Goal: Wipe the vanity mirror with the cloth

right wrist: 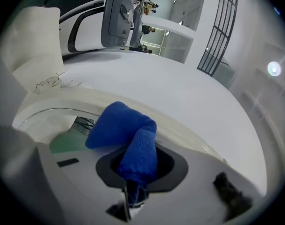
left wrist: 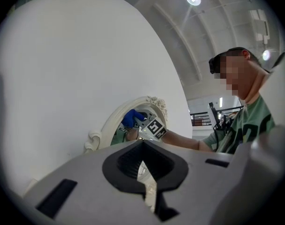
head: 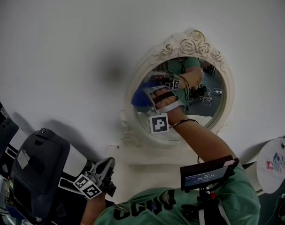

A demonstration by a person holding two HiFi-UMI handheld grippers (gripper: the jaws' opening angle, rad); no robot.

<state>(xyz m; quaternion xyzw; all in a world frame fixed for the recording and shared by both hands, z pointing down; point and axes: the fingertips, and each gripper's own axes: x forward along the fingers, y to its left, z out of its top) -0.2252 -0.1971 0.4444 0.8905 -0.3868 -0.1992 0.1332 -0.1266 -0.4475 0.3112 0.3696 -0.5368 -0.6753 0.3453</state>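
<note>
While my right gripper (right wrist: 133,191) clamps the blue cloth (right wrist: 126,135) against the left edge of the vanity mirror (head: 189,45), my left gripper (left wrist: 146,177) hangs well apart, jaws together on nothing.

head view: steeply down, mid-range
left gripper view: low, far
right gripper view: close
shared: mirror (head: 191,45)

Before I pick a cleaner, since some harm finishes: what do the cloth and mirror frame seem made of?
Cloth: blue, matte, soft knit or terry-like fabric; ribbed texture shows and it folds limply. Frame: cream, faintly glossy, moulded with roses and scrolls; painted resin, plaster or wood, can't tell which.
</note>
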